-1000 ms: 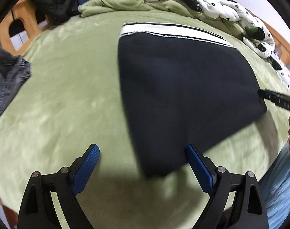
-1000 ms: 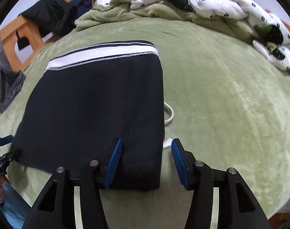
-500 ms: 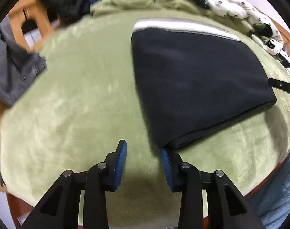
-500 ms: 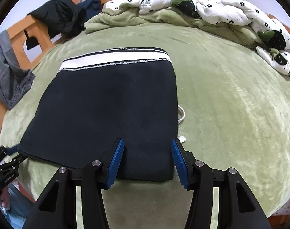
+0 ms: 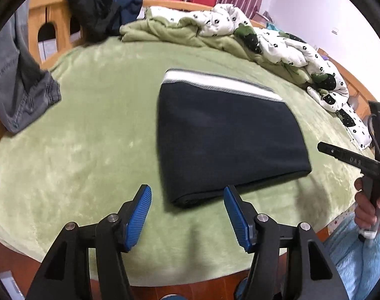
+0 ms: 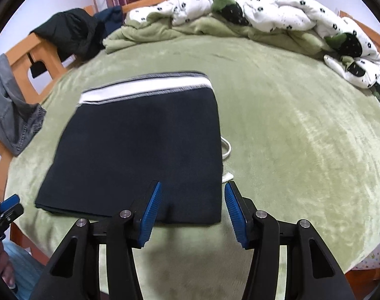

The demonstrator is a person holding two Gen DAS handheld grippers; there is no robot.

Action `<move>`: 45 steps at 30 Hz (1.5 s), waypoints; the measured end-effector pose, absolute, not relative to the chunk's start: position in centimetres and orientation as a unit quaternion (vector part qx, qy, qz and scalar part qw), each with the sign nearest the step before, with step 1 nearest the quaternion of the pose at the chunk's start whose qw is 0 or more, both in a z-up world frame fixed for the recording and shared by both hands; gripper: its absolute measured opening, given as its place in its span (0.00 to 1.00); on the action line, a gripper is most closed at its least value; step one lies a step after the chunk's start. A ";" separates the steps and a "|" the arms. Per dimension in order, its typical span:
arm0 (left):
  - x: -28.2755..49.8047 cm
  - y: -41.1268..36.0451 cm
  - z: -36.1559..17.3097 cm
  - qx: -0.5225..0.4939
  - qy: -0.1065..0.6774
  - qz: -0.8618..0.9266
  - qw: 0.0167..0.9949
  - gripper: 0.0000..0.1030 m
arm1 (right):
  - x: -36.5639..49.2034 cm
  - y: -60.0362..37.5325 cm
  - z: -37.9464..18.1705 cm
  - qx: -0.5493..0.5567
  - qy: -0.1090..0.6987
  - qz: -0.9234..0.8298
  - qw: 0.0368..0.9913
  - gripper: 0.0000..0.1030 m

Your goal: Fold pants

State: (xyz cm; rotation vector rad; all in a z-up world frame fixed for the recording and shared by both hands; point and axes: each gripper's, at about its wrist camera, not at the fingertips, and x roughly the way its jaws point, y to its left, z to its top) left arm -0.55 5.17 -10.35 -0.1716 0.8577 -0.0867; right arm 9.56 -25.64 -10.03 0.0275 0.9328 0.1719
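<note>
The black pants [image 5: 227, 135] lie folded into a flat rectangle on the green bed cover [image 5: 90, 135], white striped waistband at the far edge. They also show in the right wrist view [image 6: 145, 155]. My left gripper [image 5: 187, 215] is open and empty, raised just short of the near left corner of the fold. My right gripper [image 6: 192, 212] is open and empty, above the near right corner; a white drawstring [image 6: 226, 150] sticks out at the right side. The right gripper shows at the right edge of the left view [image 5: 352, 160].
A crumpled white dotted duvet [image 6: 265, 15] and a green blanket [image 6: 185, 30] lie along the far side of the bed. Grey trousers [image 5: 17, 87] and a dark jacket [image 5: 90, 7] hang on the wooden bed frame [image 5: 40, 27] at left. The bed's near edge is just below both grippers.
Both grippers have pulled back and up from the folded pants. The left gripper closed to a narrow gap half a second ago and has opened wide again. The pants lie still.
</note>
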 end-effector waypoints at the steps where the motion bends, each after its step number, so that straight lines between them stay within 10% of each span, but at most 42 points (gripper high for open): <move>1: -0.8 4.6 -9.7 -0.079 0.410 -0.041 0.908 0.60 | 9.1 -25.5 -9.5 0.007 0.442 0.082 0.893 0.50; 6: -1.8 2.9 -6.9 -0.054 0.390 -0.006 0.919 0.69 | 4.8 -24.3 -6.3 -0.019 0.405 0.089 0.910 0.52; 16: -5.9 1.1 -3.9 -0.041 0.359 0.005 0.933 0.81 | -1.8 -24.6 -4.2 -0.021 0.375 0.082 0.923 0.94; 45: -8.5 1.2 -3.6 -0.053 0.350 0.033 0.935 0.81 | -4.5 -27.5 -3.7 0.023 0.376 0.070 0.924 0.94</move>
